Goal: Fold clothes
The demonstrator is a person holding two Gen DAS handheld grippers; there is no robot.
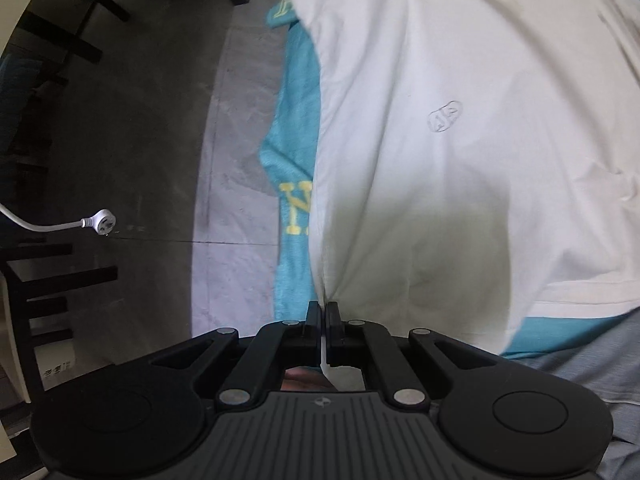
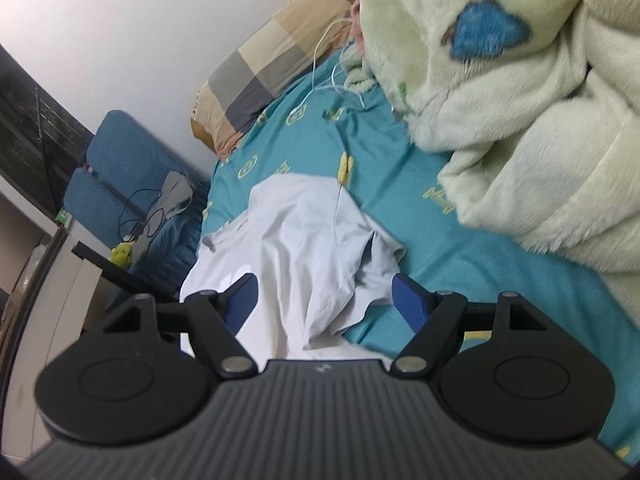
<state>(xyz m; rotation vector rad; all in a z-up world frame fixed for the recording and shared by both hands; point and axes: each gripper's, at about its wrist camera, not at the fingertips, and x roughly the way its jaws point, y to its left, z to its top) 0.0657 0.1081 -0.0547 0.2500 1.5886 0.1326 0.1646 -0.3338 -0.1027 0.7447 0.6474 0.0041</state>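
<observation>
Left tongs [image 1: 323, 312] pinch an edge of the white T-shirt [image 1: 440, 140], which lies at the bed's [image 2: 460, 264] edge on the teal sheet. Right tongs [image 2: 324, 294] spread above it, pads clear.

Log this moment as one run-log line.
left gripper: shut on white T-shirt edge | right gripper: open above shirt | bed sheet: teal
</observation>
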